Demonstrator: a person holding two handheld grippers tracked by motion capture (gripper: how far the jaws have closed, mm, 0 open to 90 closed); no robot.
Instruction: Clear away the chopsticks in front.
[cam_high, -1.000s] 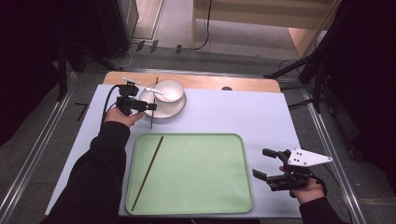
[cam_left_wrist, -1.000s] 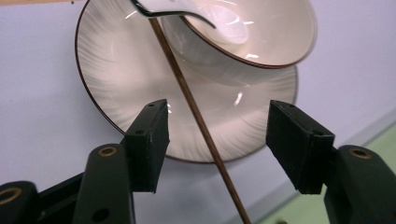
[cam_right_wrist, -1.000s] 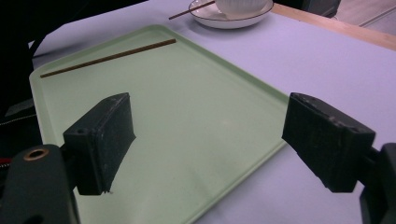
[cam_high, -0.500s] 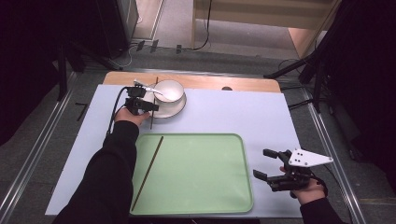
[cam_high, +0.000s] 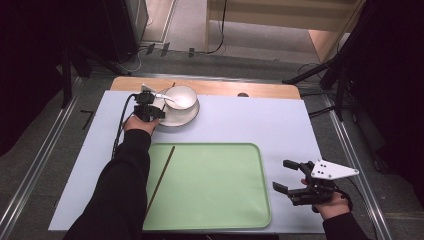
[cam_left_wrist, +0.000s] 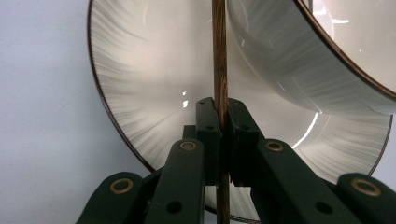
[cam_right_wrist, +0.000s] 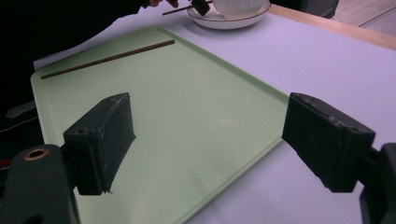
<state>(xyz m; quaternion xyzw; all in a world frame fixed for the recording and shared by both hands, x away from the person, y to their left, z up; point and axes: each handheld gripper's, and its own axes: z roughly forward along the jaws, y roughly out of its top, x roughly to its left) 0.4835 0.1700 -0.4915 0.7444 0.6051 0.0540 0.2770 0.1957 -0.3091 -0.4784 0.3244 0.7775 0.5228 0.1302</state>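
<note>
A: Left gripper (cam_high: 159, 114), in the high view, sits at the left rim of the plate (cam_high: 192, 115) at the far side of the table; its jaws have just been closing, and we read them as closed on the chopstick (cam_high: 172, 86), whose far tip pokes out beyond the plate. Right gripper (cam_high: 286, 176) hovers near the table's right front corner, jaws spread wide and empty.

B: We also note a white bowl (cam_high: 184, 95) on that plate with a spoon (cam_high: 165, 97) resting in it, and a second chopstick (cam_high: 161, 177) lying on the left part of the green tray (cam_high: 220, 185). The tray rests on a pale blue mat (cam_high: 260, 125) over a wooden tabletop (cam_high: 260, 90). Beyond it we see grey floor, cables and dark stands.

A: From the left gripper view, the pads (cam_left_wrist: 208, 126) clamp a thin brown wooden stick, the chopstick (cam_left_wrist: 219, 56), which runs straight up across the plate (cam_left_wrist: 149, 93), beside the bowl (cam_left_wrist: 299, 56). The plate is white with fine grey radial streaks and a dark rim.

B: Through the right gripper view, both pads (cam_right_wrist: 100, 140) stand well apart over the tray (cam_right_wrist: 196, 121), nothing between them. The second chopstick (cam_right_wrist: 107, 59) lies near the tray's far edge; the plate (cam_right_wrist: 229, 22) is beyond.
</note>
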